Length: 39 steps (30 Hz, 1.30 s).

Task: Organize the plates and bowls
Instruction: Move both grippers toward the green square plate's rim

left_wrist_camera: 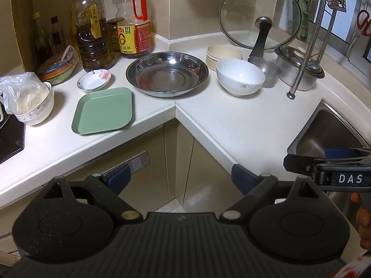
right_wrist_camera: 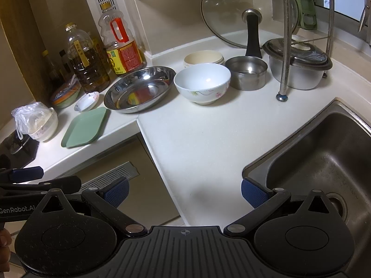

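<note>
Both tongs spread wide, empty: left gripper [left_wrist_camera: 178, 180], right gripper [right_wrist_camera: 184, 192]. Ahead on pale counter [right_wrist_camera: 197, 139]: shiny round steel basin [left_wrist_camera: 167, 73], white floral porcelain bowl [right_wrist_camera: 202, 83], flat green square plate [left_wrist_camera: 103, 110] further left.

At the upper left we see two large oil bottles [left_wrist_camera: 92, 34], the taller one with a red handle [left_wrist_camera: 133, 20], beside smaller dark bottles [left_wrist_camera: 49, 34] in the corner. At the upper right a glass pot lid [left_wrist_camera: 259, 16] leans upright against the wall, behind a small steel saucepan [right_wrist_camera: 246, 72] and a lidded steel pot [right_wrist_camera: 298, 66]. A steel sink [right_wrist_camera: 320, 162] fills the lower right. We make out a black stove edge [left_wrist_camera: 9, 139] at far left.
</note>
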Tool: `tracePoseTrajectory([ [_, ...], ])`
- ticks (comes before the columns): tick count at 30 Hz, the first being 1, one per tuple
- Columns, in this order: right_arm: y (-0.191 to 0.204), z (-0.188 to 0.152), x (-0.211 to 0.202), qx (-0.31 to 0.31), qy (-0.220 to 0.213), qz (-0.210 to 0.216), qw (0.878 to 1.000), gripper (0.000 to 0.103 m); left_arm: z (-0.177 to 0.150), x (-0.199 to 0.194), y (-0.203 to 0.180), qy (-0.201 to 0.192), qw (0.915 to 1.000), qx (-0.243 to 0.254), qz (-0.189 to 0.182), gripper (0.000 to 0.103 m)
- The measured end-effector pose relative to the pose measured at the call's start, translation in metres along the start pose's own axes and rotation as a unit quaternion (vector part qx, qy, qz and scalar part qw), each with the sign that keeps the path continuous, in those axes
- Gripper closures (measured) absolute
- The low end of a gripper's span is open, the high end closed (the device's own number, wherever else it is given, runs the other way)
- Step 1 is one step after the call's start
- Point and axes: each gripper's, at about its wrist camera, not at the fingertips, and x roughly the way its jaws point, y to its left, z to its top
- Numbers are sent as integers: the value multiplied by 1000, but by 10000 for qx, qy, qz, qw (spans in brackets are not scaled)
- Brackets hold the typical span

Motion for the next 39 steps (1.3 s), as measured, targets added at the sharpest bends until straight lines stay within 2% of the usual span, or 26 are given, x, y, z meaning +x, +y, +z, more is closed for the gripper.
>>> tracePoseTrajectory([
  [8, -8, 4, 8, -50, 18, 79, 10000, 0, 4, 9, -5, 126, 9998, -128, 35, 10],
  [14, -20, 9, 20, 64, -1, 96, 9999, 0, 3, 20, 0, 294, 9981, -513, 164, 10],
  [18, -22, 10, 29, -83, -37, 164, 9998, 0, 2, 20, 6, 253, 9960, -679, 524, 9],
  [22, -16, 16, 43, -158, 82, 521, 9985, 0, 3, 23, 22, 303, 9929, -916, 695, 10],
  [26, -1, 26, 57, -253, 70, 881, 9958, 0, 7, 28, 40, 263, 9904, -1023, 893, 10],
  [33, 36, 46, 95, -444, -37, 1140, 9925, 1, 23, 51, 82, 177, 9891, -1063, 1007, 15],
  [35, 49, 52, 108, -465, -30, 1204, 9916, 5, 31, 59, 97, 173, 9891, -1060, 1007, 20],
  [36, 56, 55, 117, -472, 17, 1250, 9910, 12, 35, 64, 104, 167, 9894, -1047, 992, 20],
  [39, 77, 64, 141, -532, 154, 1352, 9893, 17, 46, 79, 126, 125, 9899, -990, 1011, 21],
])
